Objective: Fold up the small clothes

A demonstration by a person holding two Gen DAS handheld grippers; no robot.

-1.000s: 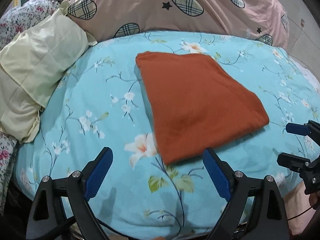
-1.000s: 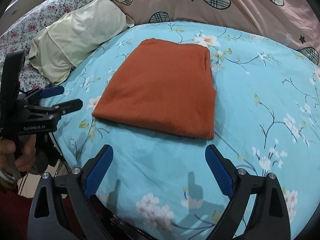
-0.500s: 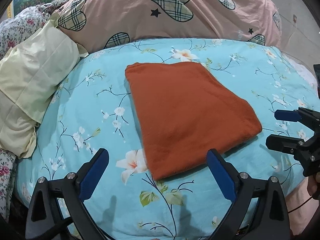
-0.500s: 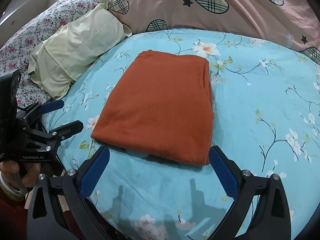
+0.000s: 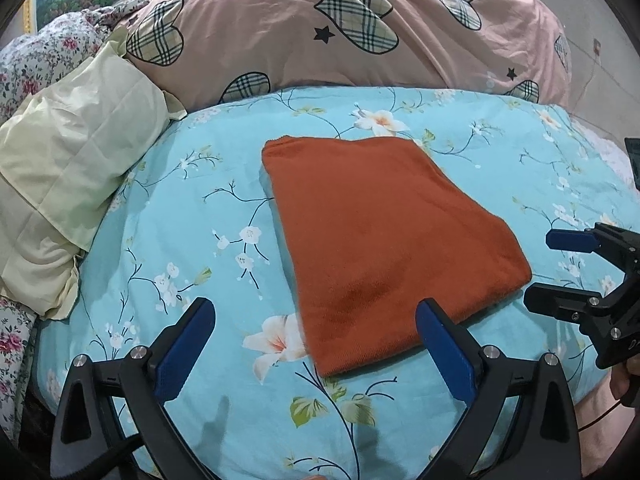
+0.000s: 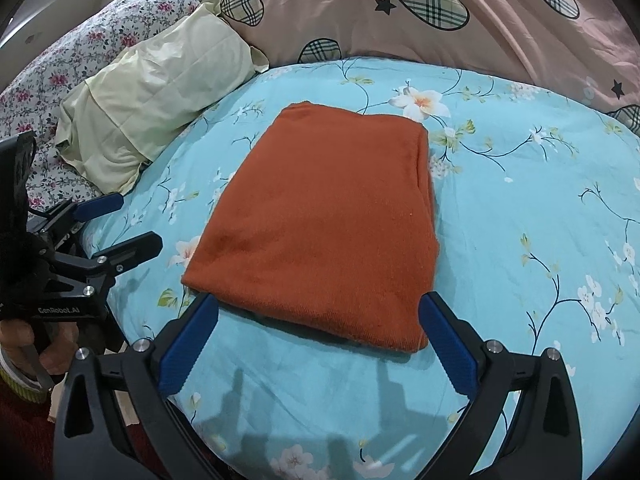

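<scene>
You have a big blue flowery bed (image 5: 192,208) in front of you, with a pink quilt (image 5: 360,28) at the back and a yellow pillow (image 5: 72,160) on your left side. In the middle of the bed lies the orange cloth (image 5: 384,232), flat and already folded into a tidy block (it looks thick, so there are layers inside).

The next fold probably starts at the near edge. Your left gripper (image 5: 316,350) and your right gripper (image 6: 320,340) both have their fingers spread wide and hold nothing. Come in low at the two near corners. Slide one finger under all the layers, then squeeze. Lift both corners together, so the block stays square.
</scene>
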